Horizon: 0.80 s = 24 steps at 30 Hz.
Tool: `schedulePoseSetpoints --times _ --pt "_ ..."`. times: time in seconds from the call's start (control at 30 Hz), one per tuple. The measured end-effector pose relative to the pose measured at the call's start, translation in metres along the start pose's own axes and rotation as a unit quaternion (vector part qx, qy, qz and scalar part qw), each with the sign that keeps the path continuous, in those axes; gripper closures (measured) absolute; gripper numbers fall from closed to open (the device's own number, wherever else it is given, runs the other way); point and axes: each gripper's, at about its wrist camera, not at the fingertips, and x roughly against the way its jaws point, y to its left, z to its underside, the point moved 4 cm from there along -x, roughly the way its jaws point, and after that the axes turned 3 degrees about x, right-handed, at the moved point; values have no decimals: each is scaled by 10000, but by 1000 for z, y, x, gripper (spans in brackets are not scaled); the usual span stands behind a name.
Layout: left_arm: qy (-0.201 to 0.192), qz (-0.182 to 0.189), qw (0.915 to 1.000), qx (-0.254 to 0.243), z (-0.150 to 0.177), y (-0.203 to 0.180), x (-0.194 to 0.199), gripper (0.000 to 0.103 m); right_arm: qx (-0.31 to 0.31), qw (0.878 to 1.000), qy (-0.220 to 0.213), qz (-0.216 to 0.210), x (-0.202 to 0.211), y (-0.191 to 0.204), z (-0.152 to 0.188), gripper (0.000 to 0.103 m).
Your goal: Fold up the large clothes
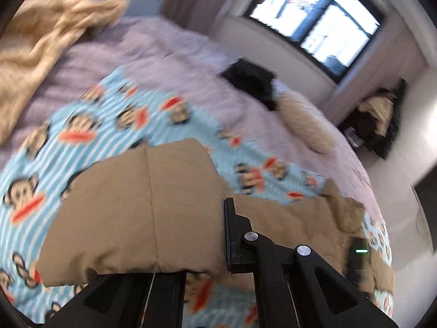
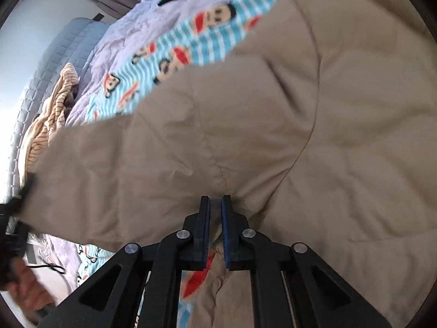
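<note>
On top of the bed's lilac quilted cover (image 1: pixel 169 43), over a blue-and-white striped blanket printed with cartoon monkey faces (image 1: pixel 82 125), lies the bulky tan padded coat (image 2: pixel 327 109). Both black two-finger grippers are clamped on it: the left gripper (image 1: pixel 218 235) pinches a lifted, stitched fold of the tan fabric, and the right gripper (image 2: pixel 215 213) has its blue-padded jaws nearly together on a bunched pleat near the coat's edge. A beige ribbed garment (image 1: pixel 41 54) lies crumpled well apart, near the bed's far side.
</note>
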Motion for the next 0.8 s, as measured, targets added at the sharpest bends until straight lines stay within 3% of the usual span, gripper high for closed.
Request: schedulePoseSetpoints --times 0.27,0.4,0.47,0.63,0.8 --pt "129 907 9874 -1288 18 -146 -12 95 -128 9992 182 -326 -1 -17 2 95" --pt "420 1338 9783 -1527 46 -218 -29 95 -327 9987 -155 -352 62 -50 9 95" --pt "648 1477 9717 -1726 67 -259 -48 95 -572 9979 -267 -141 100 -87 18 95" --pt "1182 1058 9518 -2624 148 -328 -105 95 -990 9928 -470 483 175 -177 46 95" --pt "1809 338 9338 -3068 221 -330 -154 94 -1468 9849 -529 752 208 -240 71 94"
